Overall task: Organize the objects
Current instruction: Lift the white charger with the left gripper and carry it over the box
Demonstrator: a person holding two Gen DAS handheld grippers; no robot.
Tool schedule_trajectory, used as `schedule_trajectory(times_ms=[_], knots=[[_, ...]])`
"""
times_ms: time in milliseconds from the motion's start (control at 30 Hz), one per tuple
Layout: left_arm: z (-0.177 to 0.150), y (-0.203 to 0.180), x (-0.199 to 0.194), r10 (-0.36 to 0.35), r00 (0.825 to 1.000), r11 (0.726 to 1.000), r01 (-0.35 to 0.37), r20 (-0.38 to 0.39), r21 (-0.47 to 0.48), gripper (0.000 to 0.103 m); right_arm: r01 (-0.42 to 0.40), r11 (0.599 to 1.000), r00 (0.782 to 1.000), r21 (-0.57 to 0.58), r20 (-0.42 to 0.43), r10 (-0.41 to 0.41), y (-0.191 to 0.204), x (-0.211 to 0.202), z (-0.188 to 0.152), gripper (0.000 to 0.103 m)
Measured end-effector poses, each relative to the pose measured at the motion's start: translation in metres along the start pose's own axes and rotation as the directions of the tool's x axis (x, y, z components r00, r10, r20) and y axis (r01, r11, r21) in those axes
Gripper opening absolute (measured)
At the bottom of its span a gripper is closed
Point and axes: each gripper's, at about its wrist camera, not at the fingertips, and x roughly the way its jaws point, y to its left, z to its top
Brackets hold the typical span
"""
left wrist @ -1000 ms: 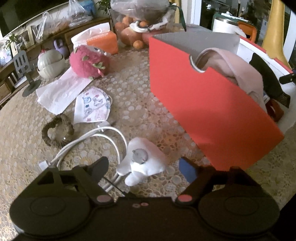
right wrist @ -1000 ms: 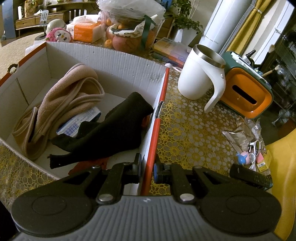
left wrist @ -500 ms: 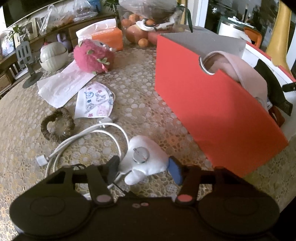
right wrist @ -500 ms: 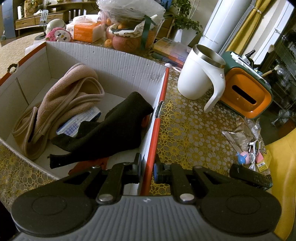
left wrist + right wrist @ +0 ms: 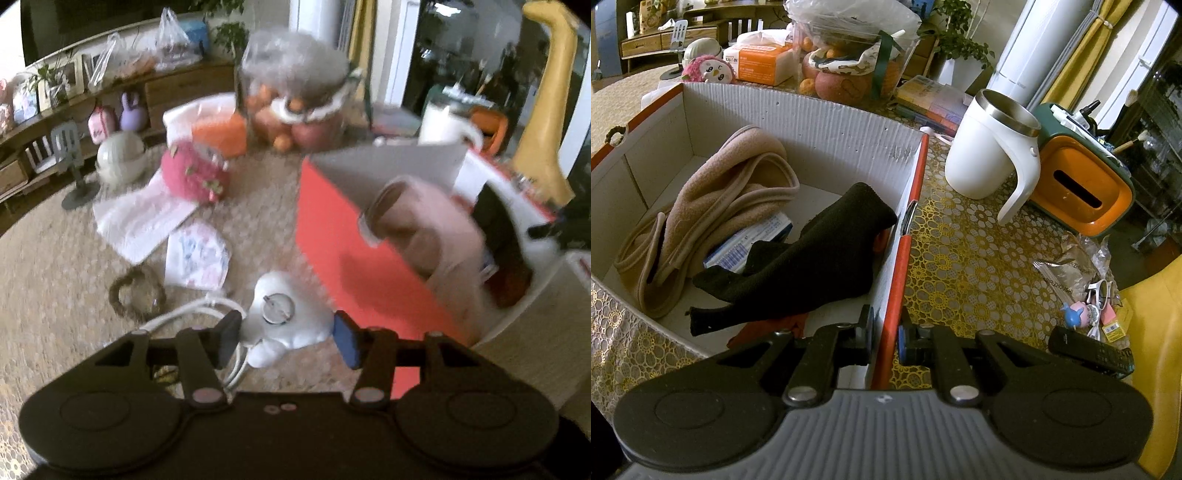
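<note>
**Sorting in progress: box part filled**

Box [image 5: 798, 110]: holds pink cloth [image 5: 731, 192], black cloth [image 5: 812, 251]. Left out, beyond the left jaws: mask [image 5: 195, 254], cable [image 5: 192, 314], ring [image 5: 136, 295].
Left gripper [image 5: 284, 334]: jaws wide apart, flanking white toy [image 5: 284, 317] on bench; contact unclear.
Right gripper [image 5: 886, 332]: jaws clamped on box wall.

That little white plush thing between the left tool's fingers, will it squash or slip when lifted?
The white plush looks padded, so it probably squashes between the left tool. Likely light. Its metal disc seems rigid. The white cable lying against it might drag along.
</note>
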Motion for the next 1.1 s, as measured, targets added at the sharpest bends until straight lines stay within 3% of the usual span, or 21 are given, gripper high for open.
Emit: schedule_trajectory(times_ms=[433, 700, 1100], knots=[[0.039, -0.071, -0.025, -0.114, 0.992, 0.988, 0.107, 0.059, 0.111, 0.052, 0.003, 1.000, 1.000, 0.005, 0.004, -0.003, -0.001, -0.001, -0.001, 0.012], [0.056, -0.115, -0.008, -0.164, 0.986, 0.976, 0.157, 0.033, 0.153, 0.052, -0.005, 1.000, 1.000, 0.012, -0.002, 0.005, -0.001, -0.003, -0.002, 0.012], [0.077, -0.154, 0.022, -0.187, 0.982, 0.965, 0.186, -0.010, 0.183, 0.052, -0.024, 0.999, 1.000, 0.026, -0.007, 0.024, 0.002, -0.004, -0.003, 0.012]])
